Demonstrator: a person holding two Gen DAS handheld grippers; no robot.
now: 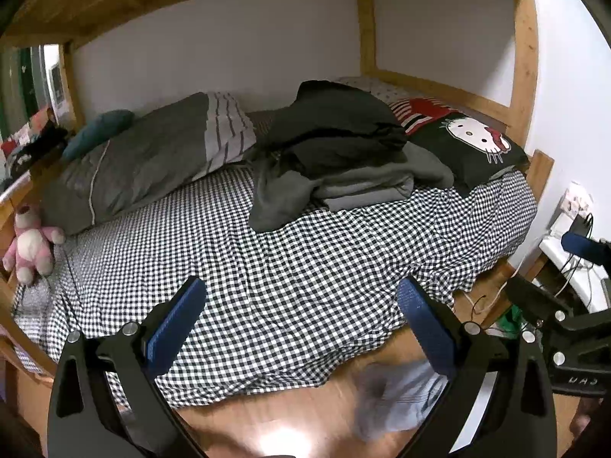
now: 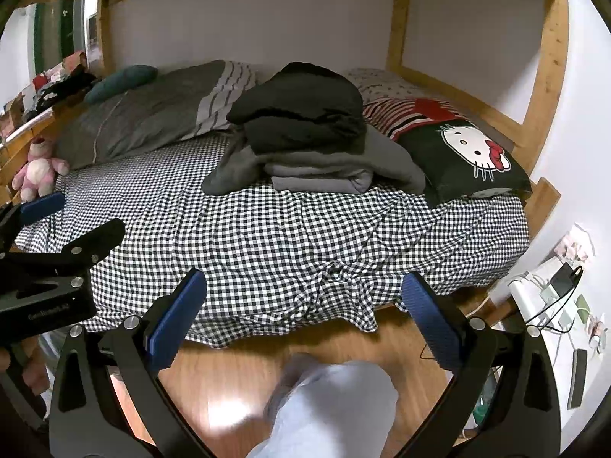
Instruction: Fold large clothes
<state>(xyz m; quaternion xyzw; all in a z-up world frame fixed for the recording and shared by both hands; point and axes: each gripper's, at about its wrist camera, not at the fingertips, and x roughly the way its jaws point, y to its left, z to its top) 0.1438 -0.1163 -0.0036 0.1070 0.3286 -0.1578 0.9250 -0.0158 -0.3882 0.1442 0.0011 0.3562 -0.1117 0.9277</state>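
Observation:
A pile of dark and grey clothes point(image 1: 336, 152) point(image 2: 305, 141) lies on the checked bed sheet point(image 1: 267, 267) point(image 2: 267, 236), toward the far right of the mattress, black garments stacked on folded grey ones. My left gripper point(image 1: 301, 294) is open above the near edge of the bed, nothing between its blue pads. My right gripper point(image 2: 305, 286) is open too, held off the bed's front edge over the floor. Each gripper shows at the side of the other's view: the right one point(image 1: 573, 267), the left one point(image 2: 57, 225). Both are well short of the pile.
A grey striped pillow point(image 1: 152, 160) and a pink plush toy point(image 1: 30, 244) lie at the left, a cat-print pillow point(image 1: 473, 145) at the right. The wooden bunk frame point(image 1: 523, 57) surrounds the bed. A person's light-trousered leg point(image 2: 332, 408) stands on the wood floor. A cluttered white table point(image 2: 553, 305) sits right.

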